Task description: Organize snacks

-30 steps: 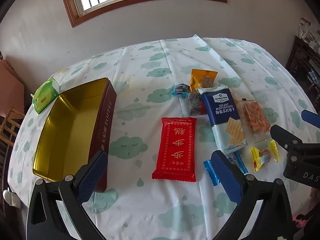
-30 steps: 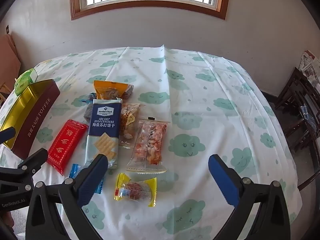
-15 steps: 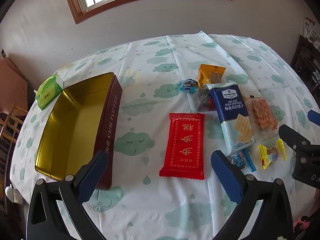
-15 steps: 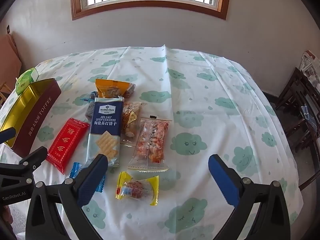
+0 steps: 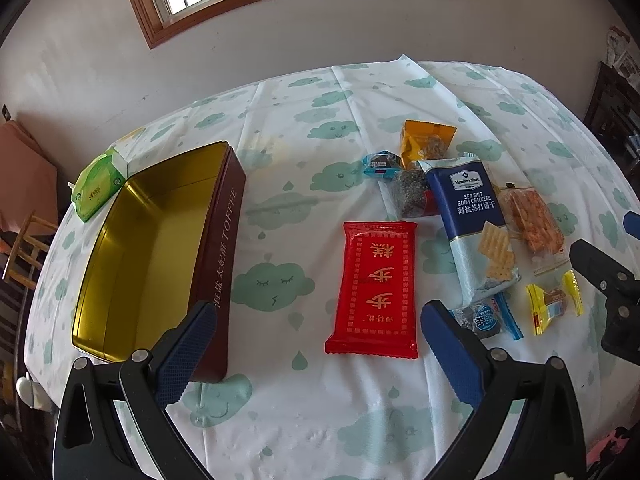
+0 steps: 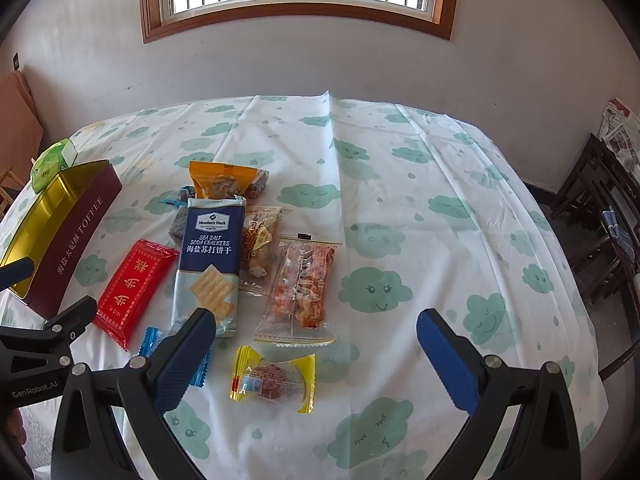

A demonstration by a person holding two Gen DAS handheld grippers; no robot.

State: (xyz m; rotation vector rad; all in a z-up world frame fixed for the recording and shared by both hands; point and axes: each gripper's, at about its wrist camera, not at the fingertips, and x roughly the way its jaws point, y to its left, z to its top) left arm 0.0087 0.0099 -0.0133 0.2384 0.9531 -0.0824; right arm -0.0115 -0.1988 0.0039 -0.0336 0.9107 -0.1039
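Note:
An open maroon toffee tin with a gold inside lies empty at the left. A red snack pack lies ahead of my open left gripper. To its right are a blue soda cracker pack, an orange pouch, a dark sweet, a small blue sweet, a clear shrimp-snack bag and a yellow-ended sweet. My right gripper is open and empty, just above the yellow-ended sweet.
A green tissue pack lies behind the tin near the table's left edge. The cloud-print tablecloth covers the round table. Dark wooden chairs stand at the right. A wall and window are behind.
My left gripper has drawn back and shifted left, so the tin and red pack sit further right in its view. My right gripper has edged slightly forward. Nothing was grasped.

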